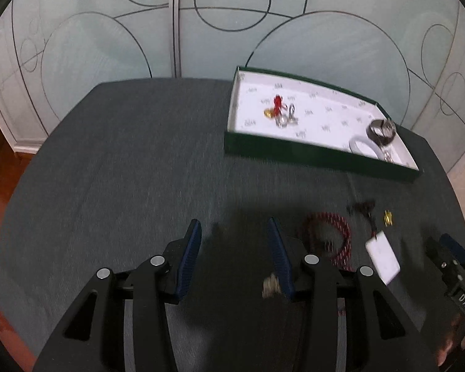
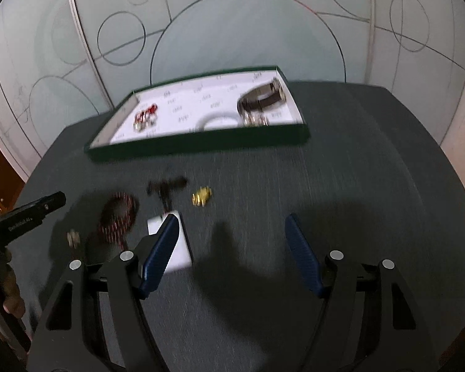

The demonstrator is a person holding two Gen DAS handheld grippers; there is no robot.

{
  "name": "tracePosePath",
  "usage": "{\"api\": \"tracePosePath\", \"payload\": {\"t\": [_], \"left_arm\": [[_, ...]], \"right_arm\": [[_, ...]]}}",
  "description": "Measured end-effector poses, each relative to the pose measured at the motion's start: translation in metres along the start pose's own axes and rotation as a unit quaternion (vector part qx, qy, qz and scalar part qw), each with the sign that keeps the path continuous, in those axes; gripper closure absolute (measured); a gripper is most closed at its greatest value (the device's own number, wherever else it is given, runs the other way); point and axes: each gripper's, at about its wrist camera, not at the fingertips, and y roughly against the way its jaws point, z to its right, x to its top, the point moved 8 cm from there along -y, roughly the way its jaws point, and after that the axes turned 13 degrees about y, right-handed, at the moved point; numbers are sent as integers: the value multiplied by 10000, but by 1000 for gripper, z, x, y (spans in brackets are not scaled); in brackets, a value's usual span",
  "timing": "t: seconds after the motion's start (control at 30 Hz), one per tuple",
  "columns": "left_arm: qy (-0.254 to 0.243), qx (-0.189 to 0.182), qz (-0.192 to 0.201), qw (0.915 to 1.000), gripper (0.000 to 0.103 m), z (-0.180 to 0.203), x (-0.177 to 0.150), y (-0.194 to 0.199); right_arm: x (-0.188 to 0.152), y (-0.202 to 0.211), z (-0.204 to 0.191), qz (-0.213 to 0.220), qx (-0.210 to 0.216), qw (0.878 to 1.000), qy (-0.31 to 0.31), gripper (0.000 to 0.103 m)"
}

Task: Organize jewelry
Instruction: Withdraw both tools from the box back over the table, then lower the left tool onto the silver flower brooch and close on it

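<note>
A green tray (image 1: 310,155) (image 2: 201,147) with white lining sits at the table's far side. In it lie a red and silver cluster of small pieces (image 1: 280,111) (image 2: 144,116), a dark watch (image 1: 381,130) (image 2: 263,97) and a white bangle (image 1: 364,147) (image 2: 218,121). On the table lie a red patterned cord bracelet (image 1: 331,238) (image 2: 117,214), a black piece with a white tag (image 1: 383,257) (image 2: 176,248), a gold piece (image 1: 387,218) (image 2: 201,200) and a small pale piece (image 1: 271,285) (image 2: 73,237). My left gripper (image 1: 235,229) is open and empty. My right gripper (image 2: 232,220) is open and empty above the tag.
The dark grey round table (image 1: 124,170) (image 2: 356,170) stands before frosted glass panels (image 1: 170,31) with circle patterns. The other gripper shows at the right edge of the left wrist view (image 1: 455,266) and at the left edge of the right wrist view (image 2: 24,217). Both views are blurred.
</note>
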Motion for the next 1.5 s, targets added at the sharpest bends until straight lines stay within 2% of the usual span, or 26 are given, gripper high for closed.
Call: {"api": "tracePosePath", "payload": {"t": [0.13,0.33,0.57,0.63,0.7,0.93,1.33,1.37,1.4,1.5], "left_arm": [[-80,-3,-37,10000,59,2,-18,4],[-144,1,-121,9998,59,5,-34,2],[-198,-16,-128,9997,60,6,-37,-1],[-223,-73,-124,9996,67,8,-38,-1],[-281,-72,-105,9995,69,10,-39,-1],[-247,-264,-162,9992,70,13,-42,-1],[-310,-252,-186,9990,71,14,-45,-4],[-320,-236,-165,9991,74,14,-45,-4],[-330,-224,-145,9991,83,13,-45,-5],[-313,-247,-130,9991,83,12,-44,-5]], "right_arm": [[-17,7,-1,-59,4,10000,-13,32],[-23,14,-4,-43,34,10000,-5,32],[-25,13,-6,-94,81,9999,-14,32],[-26,12,-7,-114,89,9999,-4,32],[-27,12,-8,-123,91,9999,-5,32],[-27,11,-8,-142,114,9998,-19,32],[-28,11,-7,-155,128,9998,-42,32],[-29,11,-7,-151,128,9998,-39,32],[-29,11,-7,-148,126,9998,-35,32],[-29,10,-7,-153,125,9998,-39,32]]}}
